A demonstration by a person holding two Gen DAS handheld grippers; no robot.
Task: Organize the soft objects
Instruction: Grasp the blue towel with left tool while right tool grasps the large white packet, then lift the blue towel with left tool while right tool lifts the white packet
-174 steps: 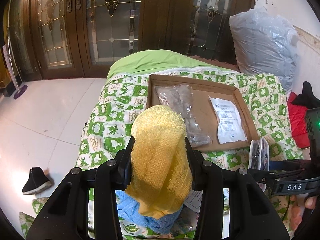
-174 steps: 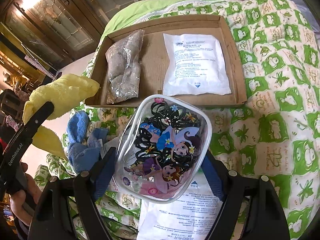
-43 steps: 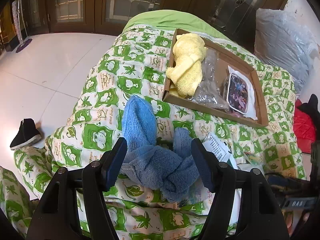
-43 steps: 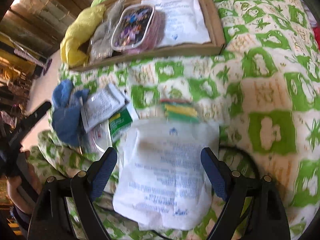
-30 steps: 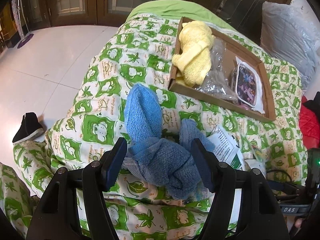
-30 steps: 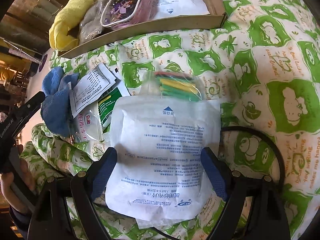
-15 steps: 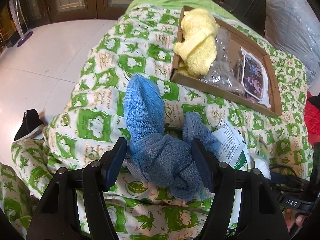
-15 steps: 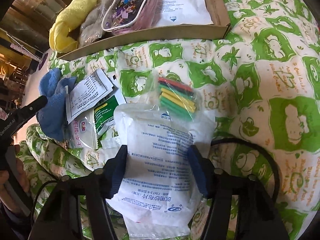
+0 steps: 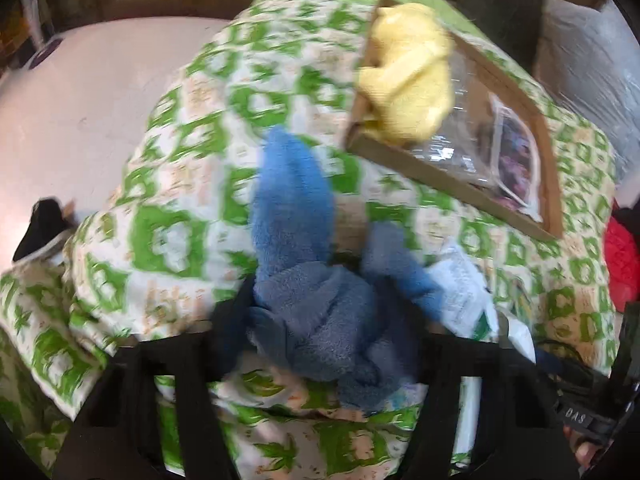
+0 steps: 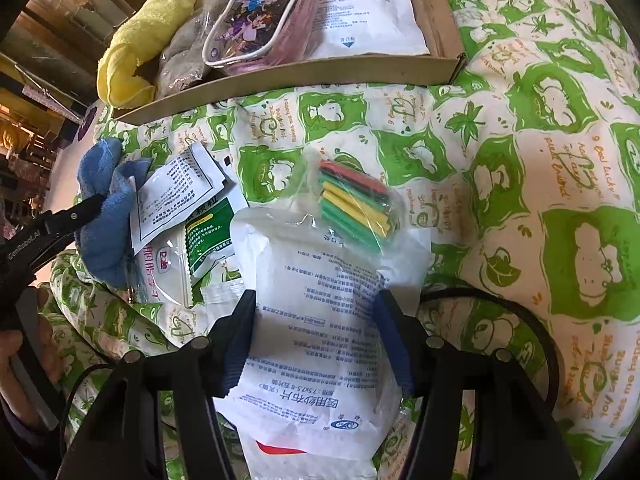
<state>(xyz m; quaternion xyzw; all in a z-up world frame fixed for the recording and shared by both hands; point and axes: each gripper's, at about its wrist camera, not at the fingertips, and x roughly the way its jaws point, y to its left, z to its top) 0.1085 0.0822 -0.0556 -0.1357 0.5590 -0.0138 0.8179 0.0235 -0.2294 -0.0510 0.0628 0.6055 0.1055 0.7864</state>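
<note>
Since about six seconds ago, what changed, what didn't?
Yellow towel and cartoon pouch went from the grippers into the cardboard tray. Left gripper has just been closing on the blue towel, right gripper on the white gauze pack. Tray, grey bag and quilt unchanged.

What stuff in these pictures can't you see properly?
- Left wrist view: all motion-blurred; the left gripper pads sink into the blue towel, so contact is unclear.
- Left wrist view: the pouch picture is blurred.
- Right wrist view: the white packet covers what lies under it; its bottom is cut off.
- Right wrist view: the packet's small print is unreadable.
</note>
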